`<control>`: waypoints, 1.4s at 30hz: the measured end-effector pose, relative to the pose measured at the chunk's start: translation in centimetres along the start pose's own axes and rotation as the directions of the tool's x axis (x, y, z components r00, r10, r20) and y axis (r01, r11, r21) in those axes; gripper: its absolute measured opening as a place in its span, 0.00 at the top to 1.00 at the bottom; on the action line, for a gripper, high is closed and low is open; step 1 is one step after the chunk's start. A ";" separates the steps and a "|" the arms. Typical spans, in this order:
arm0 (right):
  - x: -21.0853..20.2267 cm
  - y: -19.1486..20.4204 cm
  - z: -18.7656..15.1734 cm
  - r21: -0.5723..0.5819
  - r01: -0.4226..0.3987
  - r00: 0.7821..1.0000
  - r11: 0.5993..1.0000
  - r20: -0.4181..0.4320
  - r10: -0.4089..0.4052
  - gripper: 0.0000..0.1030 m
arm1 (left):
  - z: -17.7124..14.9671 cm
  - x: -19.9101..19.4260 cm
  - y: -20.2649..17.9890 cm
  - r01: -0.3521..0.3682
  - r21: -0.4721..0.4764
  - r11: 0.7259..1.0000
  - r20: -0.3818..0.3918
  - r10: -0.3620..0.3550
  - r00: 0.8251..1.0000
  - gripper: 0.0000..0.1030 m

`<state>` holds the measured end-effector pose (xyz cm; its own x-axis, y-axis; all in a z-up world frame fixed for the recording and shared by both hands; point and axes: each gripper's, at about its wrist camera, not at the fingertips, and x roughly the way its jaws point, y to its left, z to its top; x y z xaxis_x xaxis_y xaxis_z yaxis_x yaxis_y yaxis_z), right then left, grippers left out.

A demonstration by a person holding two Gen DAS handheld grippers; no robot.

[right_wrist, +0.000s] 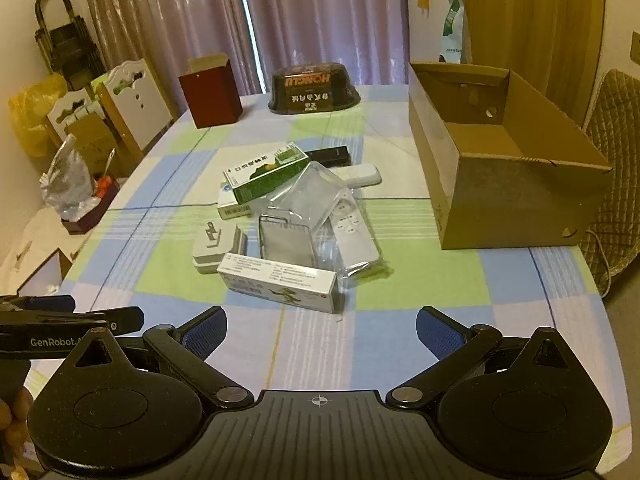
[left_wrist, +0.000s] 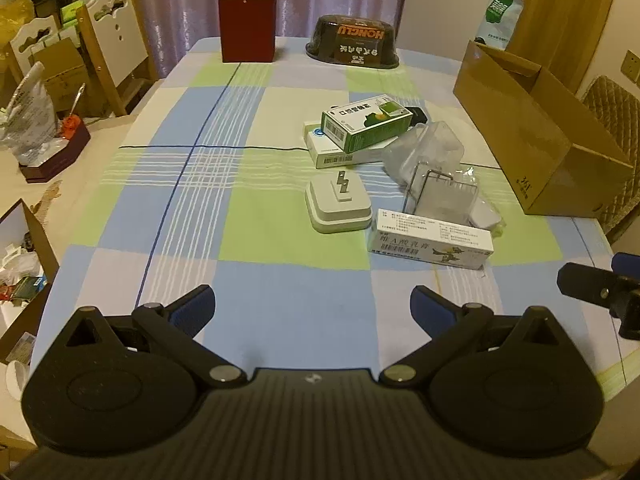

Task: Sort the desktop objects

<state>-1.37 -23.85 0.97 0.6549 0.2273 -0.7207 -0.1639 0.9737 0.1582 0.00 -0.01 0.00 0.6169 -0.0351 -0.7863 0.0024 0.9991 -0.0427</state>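
Note:
A pile of objects lies mid-table on the checked cloth. It holds a green medicine box (left_wrist: 366, 122) (right_wrist: 266, 174) on a white box (left_wrist: 344, 152), a white plug adapter (left_wrist: 338, 202) (right_wrist: 218, 246), a long white ointment box (left_wrist: 432, 244) (right_wrist: 280, 282), clear plastic packaging (left_wrist: 432, 160) (right_wrist: 312, 200), a white remote (right_wrist: 354, 232) and a black remote (right_wrist: 330, 155). My left gripper (left_wrist: 312, 310) is open above the near cloth, short of the pile. My right gripper (right_wrist: 322, 334) is open too, just short of the ointment box. Neither holds anything.
An open cardboard box (right_wrist: 508, 160) (left_wrist: 536, 136) stands at the table's right edge. At the far end are a dark red box (left_wrist: 248, 24) (right_wrist: 212, 94) and a black oval container (left_wrist: 352, 42) (right_wrist: 314, 88). Chairs and clutter (left_wrist: 48, 120) line the left side.

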 end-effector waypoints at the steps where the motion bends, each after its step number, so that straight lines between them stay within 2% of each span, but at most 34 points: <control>1: 0.0 0.0 0.0 0.000 0.000 1.000 1.000 -0.008 0.000 0.00 | 0.0 0.0 -0.1 0.004 0.001 1.000 -0.003 -0.004 1.000 0.01; 5: -0.6 0.5 -0.1 -0.041 0.027 1.000 0.999 0.012 -0.027 0.00 | 0.1 0.0 -0.3 0.021 0.007 1.000 -0.016 -0.021 1.000 0.01; 6: -0.5 -0.4 -0.3 -0.018 0.006 1.000 1.000 0.012 -0.006 0.00 | 0.1 0.0 -0.4 0.025 0.008 1.000 -0.020 -0.025 0.999 0.01; 8: -0.8 -0.3 -0.5 -0.023 0.022 1.000 1.000 0.011 -0.022 0.00 | 0.1 -0.1 -0.4 0.037 0.005 0.999 -0.020 -0.036 0.999 0.01; 9: -1.0 -0.1 -0.5 -0.028 0.027 1.000 0.999 0.006 -0.026 0.00 | -0.3 -0.4 -0.8 0.028 0.010 1.000 -0.005 -0.028 1.000 0.01; 12: -0.2 -0.9 -0.1 -0.013 0.026 1.000 1.000 -0.004 -0.026 0.00 | -0.1 -0.4 -1.7 0.003 0.040 0.999 -0.025 -0.002 1.000 0.01; 17: -0.4 -0.9 -0.2 -0.010 0.030 1.000 1.000 0.001 -0.030 0.00 | -0.2 -0.3 -1.6 0.007 0.055 0.998 -0.026 -0.006 1.000 0.01; 42: 0.2 0.2 -0.3 -0.026 0.014 1.000 1.000 -0.007 -0.014 0.00 | 0.0 0.2 -0.7 0.026 0.041 0.999 -0.045 -0.024 0.999 0.01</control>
<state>-1.50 -23.59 0.64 0.6523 0.2132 -0.7274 -0.1735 0.9761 0.1305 0.10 -0.76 -0.17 0.5804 -0.0604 -0.8121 0.0508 0.9980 -0.0379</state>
